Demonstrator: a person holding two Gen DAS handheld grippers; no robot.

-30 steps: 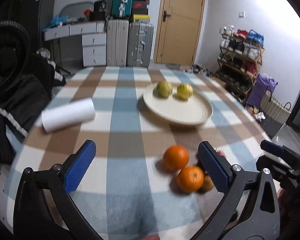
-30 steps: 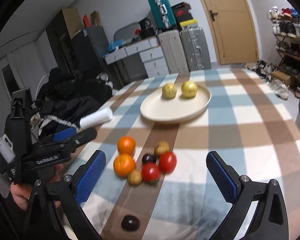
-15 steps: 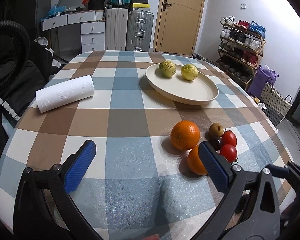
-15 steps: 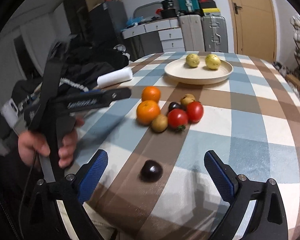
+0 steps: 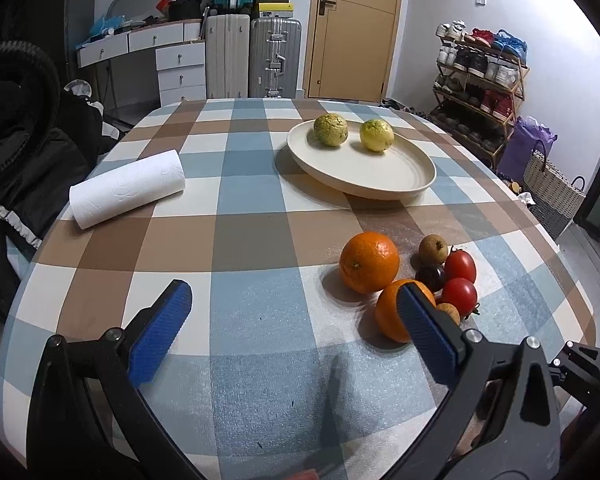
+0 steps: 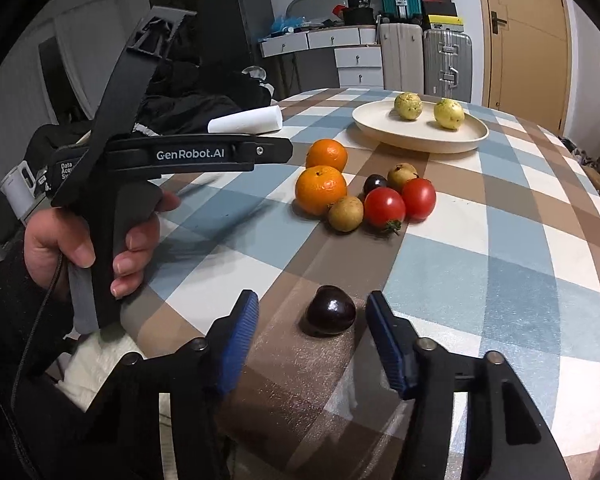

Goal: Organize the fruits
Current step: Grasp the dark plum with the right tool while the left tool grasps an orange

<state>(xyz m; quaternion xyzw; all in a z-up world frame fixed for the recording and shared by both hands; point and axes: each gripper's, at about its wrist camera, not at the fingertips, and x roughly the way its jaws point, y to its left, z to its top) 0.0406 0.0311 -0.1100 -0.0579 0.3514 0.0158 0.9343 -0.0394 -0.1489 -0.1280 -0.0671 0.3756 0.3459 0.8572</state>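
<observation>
A lone dark plum lies on the checked tablecloth between the blue pads of my right gripper. The jaws are narrowed around it but open, with a gap on each side. Farther back sits a cluster: two oranges, two red tomatoes, small brown fruits and another dark fruit. A cream plate holds two yellow-green fruits. My left gripper hovers wide open and empty, its right pad in front of the near orange. The plate lies beyond.
A white paper towel roll lies at the table's left side. Black clothing is piled off the left edge. A hand holds the left gripper's handle at the left of the right wrist view. Suitcases, drawers and a shoe rack stand behind.
My right gripper has moved in low over the lone dark plum and its fingers have narrowed around it. The left gripper has barely moved and stays wide open.
</observation>
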